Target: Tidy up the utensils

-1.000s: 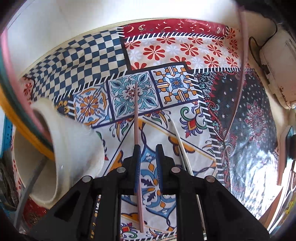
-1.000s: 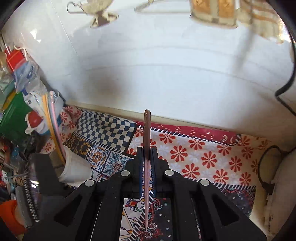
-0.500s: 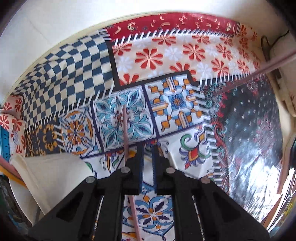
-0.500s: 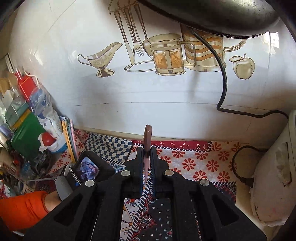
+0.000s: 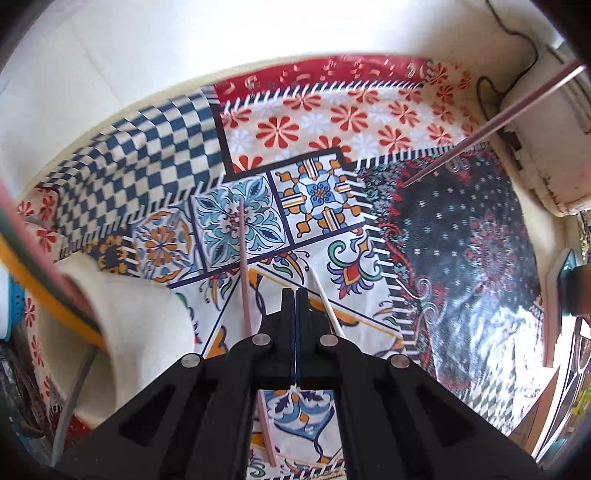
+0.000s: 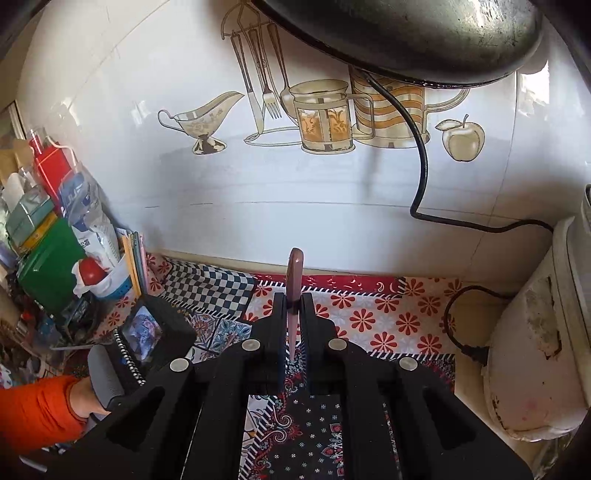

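Observation:
My left gripper (image 5: 295,295) is shut with nothing between its pads, hovering over the patchwork cloth. A pink chopstick (image 5: 246,295) lies on the cloth just left of its fingers, and a white chopstick (image 5: 327,302) lies just right of them. A white cup (image 5: 136,332) holding coloured chopsticks stands at the left. My right gripper (image 6: 294,302) is shut on a pink chopstick (image 6: 294,280), held upright above the cloth; its lower end shows in the left wrist view (image 5: 491,125). The left gripper's body also shows in the right wrist view (image 6: 147,332).
The patchwork cloth (image 5: 461,258) covers the counter up to a white tiled wall (image 6: 295,184). A worn white appliance (image 6: 535,350) with a black cable stands at the right. Bottles and boxes (image 6: 48,240) crowd the left. A dark pan (image 6: 406,33) hangs overhead.
My left gripper has let go of the pink chopstick, which now lies on the cloth, and has closed empty. My right gripper has risen with its pink chopstick.

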### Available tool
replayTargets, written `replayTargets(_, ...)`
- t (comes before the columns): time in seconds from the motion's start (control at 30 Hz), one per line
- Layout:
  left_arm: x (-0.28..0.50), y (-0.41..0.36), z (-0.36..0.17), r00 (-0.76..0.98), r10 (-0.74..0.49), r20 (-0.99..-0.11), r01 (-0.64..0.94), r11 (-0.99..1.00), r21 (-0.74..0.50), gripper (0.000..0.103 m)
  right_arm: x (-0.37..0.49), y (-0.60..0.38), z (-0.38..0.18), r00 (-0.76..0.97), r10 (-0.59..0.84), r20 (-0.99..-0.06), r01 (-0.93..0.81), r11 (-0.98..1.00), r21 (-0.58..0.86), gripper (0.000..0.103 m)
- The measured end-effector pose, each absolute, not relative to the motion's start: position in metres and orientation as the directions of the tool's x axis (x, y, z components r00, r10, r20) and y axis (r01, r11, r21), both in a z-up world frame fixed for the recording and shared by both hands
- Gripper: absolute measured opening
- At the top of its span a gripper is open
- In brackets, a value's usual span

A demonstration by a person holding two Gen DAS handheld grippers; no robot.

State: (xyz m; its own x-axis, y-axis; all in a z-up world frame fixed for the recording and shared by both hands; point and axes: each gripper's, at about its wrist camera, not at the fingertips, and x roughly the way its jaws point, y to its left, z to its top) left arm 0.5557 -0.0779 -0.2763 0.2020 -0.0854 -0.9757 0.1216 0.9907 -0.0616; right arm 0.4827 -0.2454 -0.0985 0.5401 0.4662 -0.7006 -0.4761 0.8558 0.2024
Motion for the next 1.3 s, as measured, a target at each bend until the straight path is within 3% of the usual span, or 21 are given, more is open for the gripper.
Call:
replayTargets(0.2, 0.523, -0.069, -0.273, 0.173, -0.126, -0.977, 0.111, 0.988, -0.107, 0.002, 0.473, -0.243, -0.090, 0.536, 0.490, -0.687, -0.487, 0.845, 0.222, 0.006)
replayTargets(0.33, 0.476, -0.055, -0.292, 0.138, -0.098, -0.986, 0.113, 0.990, -0.082, 0.031, 0.466, -0.240, -0.088, 0.533, 0.493, -0.687, -0.501, 0.839, 0.213, 0.006)
replayTargets(0.37, 0.472, -0.053, -0.297, 0.127, -0.094, -0.988, 0.106, 0.991, -0.081, 0.032, 0.465, -0.239, -0.088, 0.531, 0.493, -0.689, -0.505, 0.837, 0.210, 0.006)
replayTargets(0.8, 0.426, -0.046, -0.330, 0.083, -0.084, -0.993, 0.073, 0.994, -0.078, 0.030, 0.453, -0.226, -0.084, 0.517, 0.516, -0.683, -0.539, 0.816, 0.209, 0.006)
replayTargets(0.93, 0.410, -0.055, -0.330, 0.120, -0.035, -0.992, 0.097, 0.995, -0.024, 0.029, 0.445, -0.222, -0.080, 0.516, 0.524, -0.678, -0.552, 0.809, 0.204, 0.006)
replayTargets(1.0, 0.403, -0.060, -0.329, 0.150, -0.019, -0.989, 0.097, 0.995, -0.004, 0.025, 0.441, -0.220, -0.080, 0.517, 0.524, -0.677, -0.553, 0.808, 0.203, 0.006)
replayTargets(1.07, 0.400, -0.067, -0.329, 0.161, -0.016, -0.987, 0.106, 0.994, 0.001, 0.005, 0.437, -0.218, -0.079, 0.513, 0.526, -0.678, -0.557, 0.805, 0.203, 0.006)
replayTargets(1.3, 0.367, -0.073, -0.329, 0.182, -0.009, -0.983, 0.104, 0.995, 0.010, 0.005, 0.419, -0.217, -0.073, 0.521, 0.530, -0.669, -0.563, 0.802, 0.198, 0.006)
